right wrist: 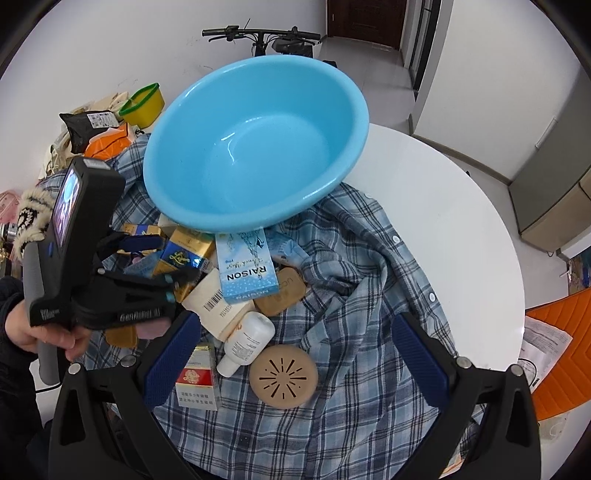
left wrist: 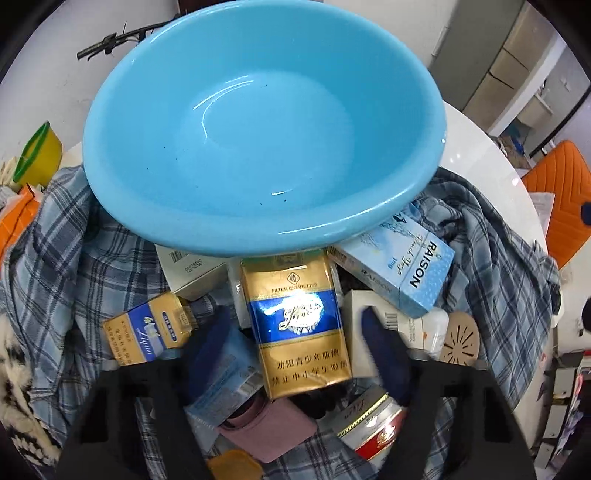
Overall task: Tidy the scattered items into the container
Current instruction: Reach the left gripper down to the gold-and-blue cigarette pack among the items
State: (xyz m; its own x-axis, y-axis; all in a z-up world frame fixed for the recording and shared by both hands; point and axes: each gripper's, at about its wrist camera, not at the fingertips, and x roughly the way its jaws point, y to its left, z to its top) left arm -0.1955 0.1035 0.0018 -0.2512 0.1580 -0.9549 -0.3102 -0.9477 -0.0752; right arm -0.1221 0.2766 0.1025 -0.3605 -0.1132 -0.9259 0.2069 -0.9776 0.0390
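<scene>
Seemingly gold pack between blurred left gripper fingers.

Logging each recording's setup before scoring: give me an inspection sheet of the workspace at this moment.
Surface: round white table, with a plaid shirt spread over it.
Job's things: blue basin, empty, resting on the shirt; RAISON box, white bottle, tan disc, red-white pack and gold-blue pack piled in front of it.
Clutter: yellow tub and black bag at far left.
Grippers: left gripper tongs closed on the gold-blue pack; right gripper tongs open above the shirt, holding nothing.
Cables: nothing seen on the table.
Surroundings: bicycle, orange chair, dark door.
</scene>
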